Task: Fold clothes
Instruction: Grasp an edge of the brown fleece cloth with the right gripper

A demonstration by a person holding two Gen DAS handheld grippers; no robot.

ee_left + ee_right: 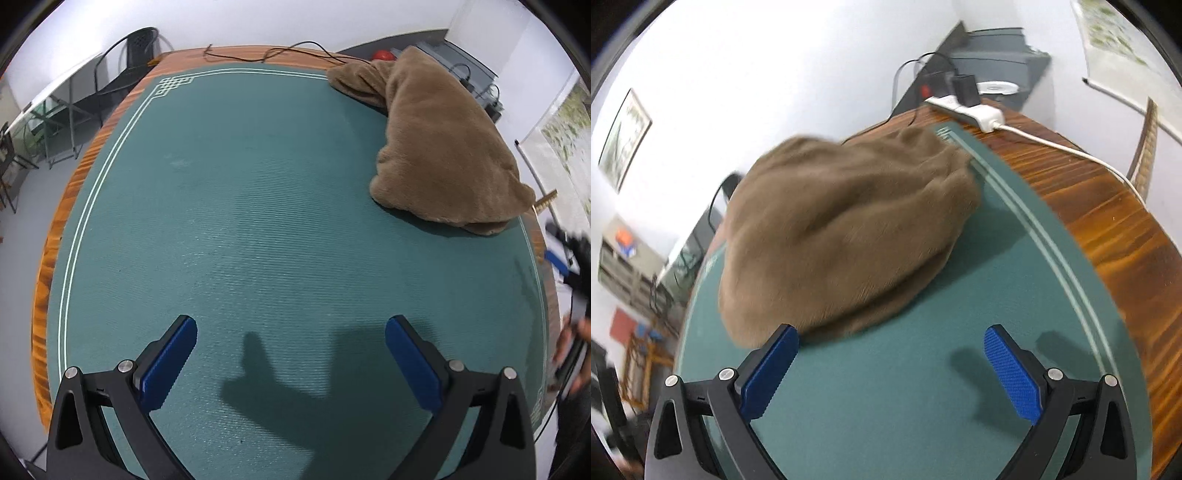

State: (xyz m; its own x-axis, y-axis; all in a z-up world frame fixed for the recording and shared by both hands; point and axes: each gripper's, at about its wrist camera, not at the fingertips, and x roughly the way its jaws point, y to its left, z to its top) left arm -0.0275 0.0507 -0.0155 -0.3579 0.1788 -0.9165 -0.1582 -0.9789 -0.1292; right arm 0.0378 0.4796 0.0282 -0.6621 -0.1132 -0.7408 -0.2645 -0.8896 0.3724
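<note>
Brown plush garment (pixel 834 236), thick and fuzzy, lies in a rounded heap on the ribbed green mat (pixel 923 369) just ahead of the right hand-held gripper (pixel 890 365), nearest its left finger. Both the right and the left hand-held gripper (pixel 291 354) gape wide, empty. The glossy wood-grain worktop (pixel 1108 206) rims the mat.

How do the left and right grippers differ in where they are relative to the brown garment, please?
The left gripper hovers over bare green mat, with the brown garment far ahead near the mat's far right edge. The right gripper sits close to the garment, its left finger at the hem. Both are open and hold nothing.
</note>
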